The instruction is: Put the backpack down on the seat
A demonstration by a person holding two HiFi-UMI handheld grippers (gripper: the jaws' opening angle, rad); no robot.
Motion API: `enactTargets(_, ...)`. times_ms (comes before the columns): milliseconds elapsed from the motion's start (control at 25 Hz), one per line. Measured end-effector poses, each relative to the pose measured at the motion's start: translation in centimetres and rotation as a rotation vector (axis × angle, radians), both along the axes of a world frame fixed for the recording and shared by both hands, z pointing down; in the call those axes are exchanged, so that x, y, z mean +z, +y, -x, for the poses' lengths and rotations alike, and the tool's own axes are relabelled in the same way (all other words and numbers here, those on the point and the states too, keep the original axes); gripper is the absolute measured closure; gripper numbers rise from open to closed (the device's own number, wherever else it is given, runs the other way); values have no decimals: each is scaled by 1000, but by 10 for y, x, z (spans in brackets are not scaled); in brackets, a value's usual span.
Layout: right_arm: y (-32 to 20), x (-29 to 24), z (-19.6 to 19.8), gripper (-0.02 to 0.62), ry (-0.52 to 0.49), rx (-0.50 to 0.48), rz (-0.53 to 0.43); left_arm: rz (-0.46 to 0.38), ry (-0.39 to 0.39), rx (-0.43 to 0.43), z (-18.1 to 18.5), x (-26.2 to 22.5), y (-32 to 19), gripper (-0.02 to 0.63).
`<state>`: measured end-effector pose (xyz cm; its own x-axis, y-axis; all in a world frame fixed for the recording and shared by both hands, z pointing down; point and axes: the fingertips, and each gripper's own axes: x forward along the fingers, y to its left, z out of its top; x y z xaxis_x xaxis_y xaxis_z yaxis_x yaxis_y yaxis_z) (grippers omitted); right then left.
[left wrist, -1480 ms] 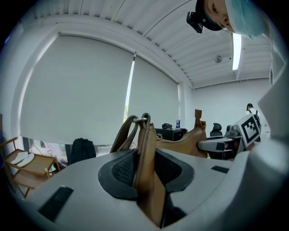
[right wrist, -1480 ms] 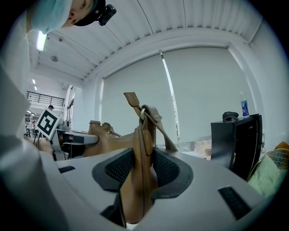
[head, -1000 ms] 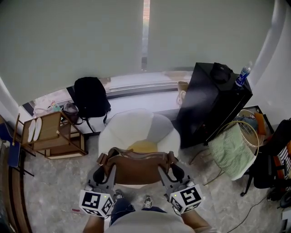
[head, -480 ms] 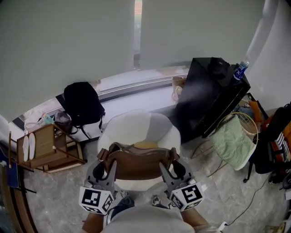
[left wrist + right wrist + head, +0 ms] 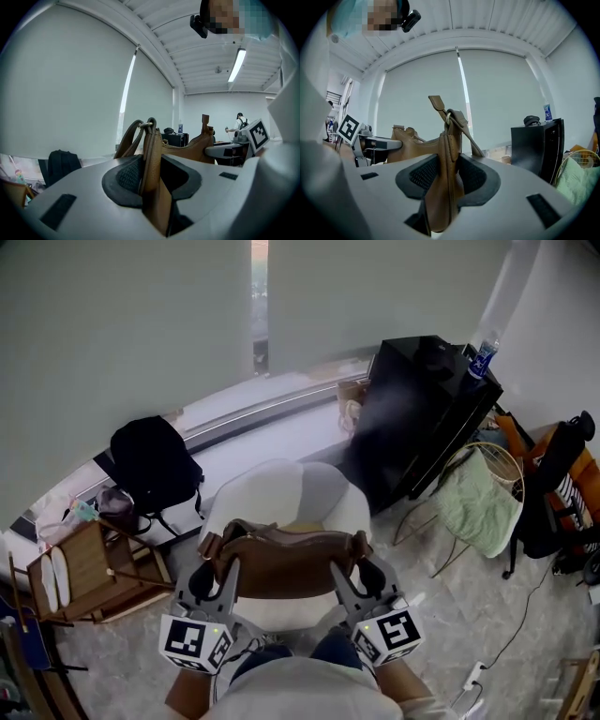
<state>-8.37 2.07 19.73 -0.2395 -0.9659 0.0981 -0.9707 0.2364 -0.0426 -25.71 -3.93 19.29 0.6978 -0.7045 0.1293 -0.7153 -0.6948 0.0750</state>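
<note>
left gripper (image 5: 150, 176): clamped on the left end of the brown bag (image 5: 286, 563), leather pinched right between the pads
right gripper (image 5: 443, 180): same deal on the bag's other end, closed tight on the leather
bag: hanging level between the two, strap rings poking up at both ends
seat (image 5: 272, 493): white round chair, directly under the bag; can't tell if they're touching
further out: black backpack (image 5: 150, 460) leaning on the window ledge to the left, black cabinet (image 5: 422, 418) to the right with a water bottle (image 5: 481, 354) on top
</note>
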Motion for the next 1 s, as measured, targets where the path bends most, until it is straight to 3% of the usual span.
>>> enactTargets(280, -21, 10, -13, 438, -10, 13, 15, 7, -5, 15, -15, 10, -25, 480)
enactTargets(1000, -110, 59, -101, 438, -7, -60, 90, 60, -8, -81, -97, 60, -97, 480)
